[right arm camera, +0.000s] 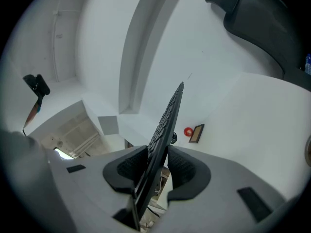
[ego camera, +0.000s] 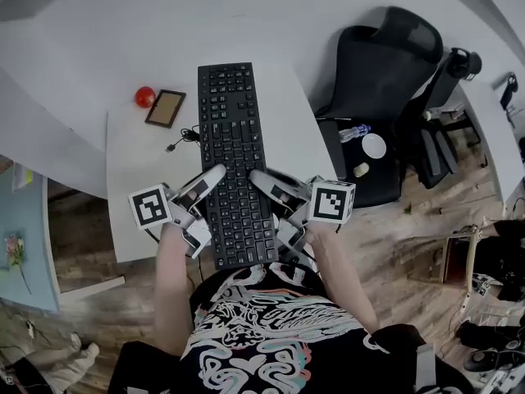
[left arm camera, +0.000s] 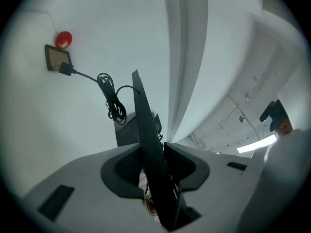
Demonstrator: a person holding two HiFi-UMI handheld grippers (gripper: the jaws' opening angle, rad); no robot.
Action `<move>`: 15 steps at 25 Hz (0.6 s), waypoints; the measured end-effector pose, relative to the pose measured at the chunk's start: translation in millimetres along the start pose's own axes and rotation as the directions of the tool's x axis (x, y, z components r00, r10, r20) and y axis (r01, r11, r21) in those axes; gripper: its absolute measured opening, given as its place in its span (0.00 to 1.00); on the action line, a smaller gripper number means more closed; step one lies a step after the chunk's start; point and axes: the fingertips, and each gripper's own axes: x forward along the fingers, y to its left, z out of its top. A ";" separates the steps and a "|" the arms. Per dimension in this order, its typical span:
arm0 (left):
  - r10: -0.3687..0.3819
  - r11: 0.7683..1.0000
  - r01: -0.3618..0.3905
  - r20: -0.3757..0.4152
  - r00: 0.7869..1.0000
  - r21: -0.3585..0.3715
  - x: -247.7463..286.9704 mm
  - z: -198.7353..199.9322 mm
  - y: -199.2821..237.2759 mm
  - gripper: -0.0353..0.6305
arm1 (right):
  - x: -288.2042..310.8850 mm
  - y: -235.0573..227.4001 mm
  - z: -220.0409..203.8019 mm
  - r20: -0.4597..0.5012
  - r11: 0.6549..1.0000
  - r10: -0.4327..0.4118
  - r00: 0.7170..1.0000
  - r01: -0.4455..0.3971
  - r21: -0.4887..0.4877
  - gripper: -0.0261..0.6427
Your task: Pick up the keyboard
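Observation:
A black keyboard (ego camera: pixel 234 154) runs lengthwise away from me over the white table (ego camera: pixel 135 179), its near end past the table's front edge. My left gripper (ego camera: pixel 209 197) clamps its left edge near that end, and my right gripper (ego camera: pixel 271 197) clamps the right edge opposite. In the left gripper view the keyboard (left arm camera: pixel 146 140) stands edge-on between the dark pads (left arm camera: pixel 121 171) of the left gripper (left arm camera: pixel 153 161), both pads against it. The right gripper view shows the same: the keyboard (right arm camera: pixel 167 120) is pinched between the pads (right arm camera: pixel 187 169) of the right gripper (right arm camera: pixel 153 165).
The keyboard's coiled cable (ego camera: pixel 184 138) lies on the table to its left. A red ball (ego camera: pixel 145 97) and a small framed board (ego camera: pixel 166 108) sit at the far left corner. A black office chair (ego camera: pixel 385 64) with a bottle (ego camera: pixel 354 131) and a white cup (ego camera: pixel 374 145) stands at the right.

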 end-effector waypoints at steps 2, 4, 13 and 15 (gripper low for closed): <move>0.003 1.000 -0.003 -0.002 1.000 0.008 -0.1 -0.5 -1.7 0.24 | -0.3 2.5 1.1 0.005 1.000 0.003 1.000 -0.003 -0.001 0.26; 0.007 1.000 -0.007 -0.009 1.000 0.020 -0.1 -1.2 -3.3 0.25 | -1.1 8.0 2.6 0.015 1.000 0.011 1.000 -0.011 -0.003 0.26; -0.029 0.999 0.030 -0.010 1.000 0.032 -1.2 -2.8 -1.7 0.26 | -3.1 15.7 3.1 0.020 0.996 -0.005 1.000 0.007 -0.092 0.26; -0.024 0.998 0.025 -0.013 1.000 0.051 -4.0 -5.8 -3.4 0.26 | -6.6 21.4 1.6 0.024 0.993 -0.008 1.000 0.011 -0.116 0.26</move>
